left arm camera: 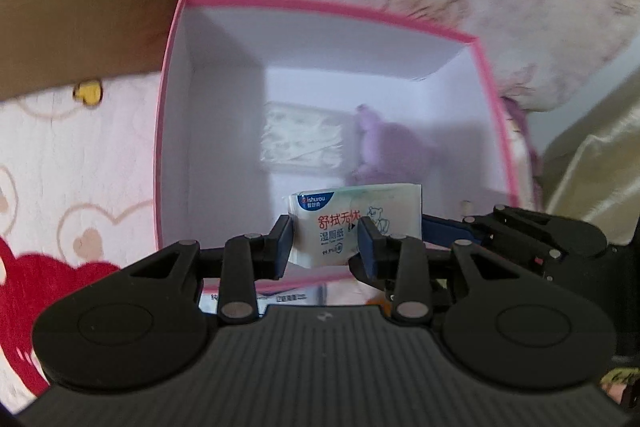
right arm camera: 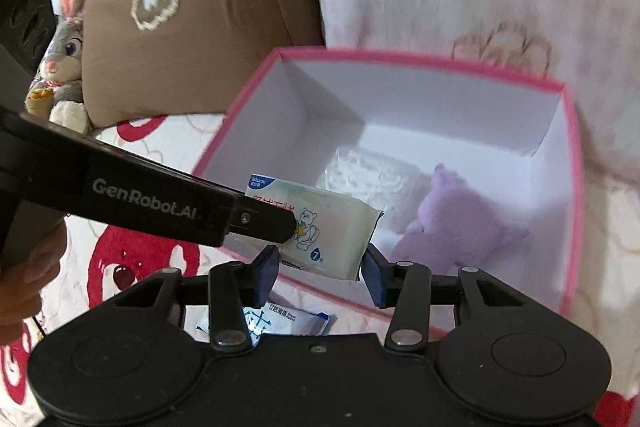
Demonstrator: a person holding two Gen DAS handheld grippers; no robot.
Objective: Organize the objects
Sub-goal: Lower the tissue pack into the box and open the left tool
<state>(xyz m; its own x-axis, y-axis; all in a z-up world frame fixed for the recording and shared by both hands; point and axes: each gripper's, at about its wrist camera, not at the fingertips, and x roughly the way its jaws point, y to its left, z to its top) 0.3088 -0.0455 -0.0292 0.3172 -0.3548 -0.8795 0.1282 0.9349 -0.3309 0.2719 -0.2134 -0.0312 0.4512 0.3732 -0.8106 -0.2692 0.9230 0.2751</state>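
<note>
**Over the box, wipes pack in our left jaws**

Above the near edge of the pink box (left arm camera: 172, 83) we hold a wipes pack (left arm camera: 352, 223), our left gripper (left arm camera: 324, 245) clamped on its lower part, jaws closed on it from both sides. Our right gripper (right arm camera: 320, 273) sits just beside and below that pack, jaws apart and holding nothing; the pack hangs between and just ahead of its pads without a clear pinch.

Two things already lie on the box floor: a pale patterned packet (left arm camera: 300, 139) and a purple plush (right arm camera: 452, 223), side by side toward the far wall. We judge the task partly done, with this pack next to go down in the free near part of the floor. At least one more packet (right arm camera: 296, 321) lies outside on the bedspread (left arm camera: 60, 155), just before the box's near wall, so that is left.

Around us are a brown cushion (right arm camera: 192, 7) and a bunny toy (right arm camera: 64, 59), well clear. Nothing blocks the drop except our own right gripper crowding the pack.
</note>
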